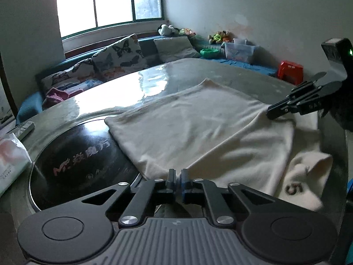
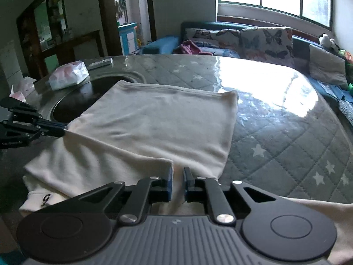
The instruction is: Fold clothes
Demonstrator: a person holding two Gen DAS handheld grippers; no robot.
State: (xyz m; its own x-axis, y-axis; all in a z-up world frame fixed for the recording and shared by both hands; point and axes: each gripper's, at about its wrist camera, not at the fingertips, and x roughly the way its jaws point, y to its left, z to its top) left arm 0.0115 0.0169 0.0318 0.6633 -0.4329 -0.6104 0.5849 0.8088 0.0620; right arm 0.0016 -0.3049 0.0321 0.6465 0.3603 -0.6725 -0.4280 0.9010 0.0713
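Note:
A cream-white garment lies on the table, its upper layer folded over a lower layer that carries dark lettering. My left gripper is shut on the near left corner of the folded layer. In the right wrist view the garment spreads ahead, and my right gripper pinches the near edge of the fold, with cloth between the fingers. The right gripper also shows in the left wrist view, and the left gripper in the right wrist view, each clamped on a corner of the cloth.
A quilted grey table cover with stars lies under clear plastic. A round black inset sits left of the garment. A tissue pack and a remote lie at the far side. A sofa with cushions stands beyond.

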